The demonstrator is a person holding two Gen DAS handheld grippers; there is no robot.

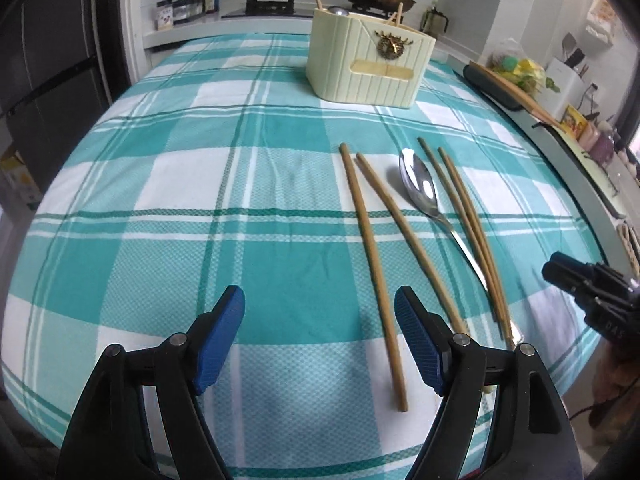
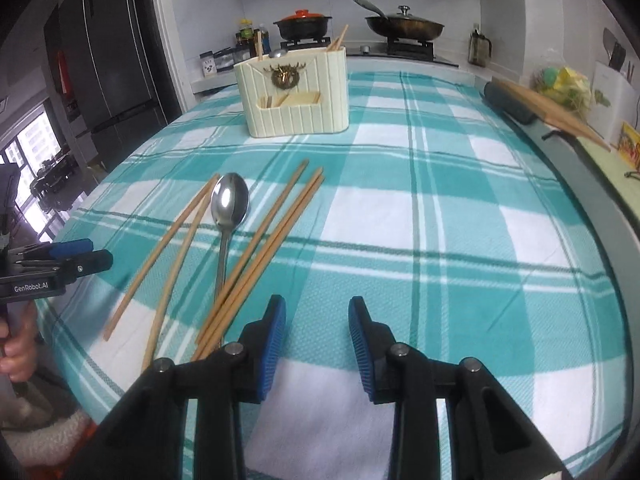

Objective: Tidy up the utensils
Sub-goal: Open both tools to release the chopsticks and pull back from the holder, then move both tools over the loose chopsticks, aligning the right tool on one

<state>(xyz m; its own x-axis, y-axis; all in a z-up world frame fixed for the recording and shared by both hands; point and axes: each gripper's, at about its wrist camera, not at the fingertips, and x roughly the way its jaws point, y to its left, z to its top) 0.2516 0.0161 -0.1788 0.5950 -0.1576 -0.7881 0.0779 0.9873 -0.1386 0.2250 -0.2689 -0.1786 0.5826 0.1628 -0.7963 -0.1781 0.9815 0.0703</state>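
Observation:
Several wooden chopsticks (image 1: 372, 264) (image 2: 272, 248) and a steel spoon (image 1: 420, 184) (image 2: 230, 200) lie loose on the teal plaid tablecloth (image 1: 180, 200). Farther back stands a cream utensil holder (image 1: 368, 68) (image 2: 296, 96) with chopsticks and a spoon sticking out of it. My left gripper (image 1: 320, 320) (image 2: 100, 253) hovers wide open just left of the chopsticks' near ends, with only cloth between its blue pads. My right gripper (image 2: 318, 312) (image 1: 552, 266) is open a little, to the right of the chopsticks' near ends, holding nothing.
A stove with a black pot (image 2: 304, 26) and a lidded pan (image 2: 404, 26) lines the back wall. A dark fridge (image 2: 108, 60) stands at the left. A counter with a wooden board (image 2: 556, 112) runs along the table's right edge. A hand (image 2: 16, 352) grips the left tool.

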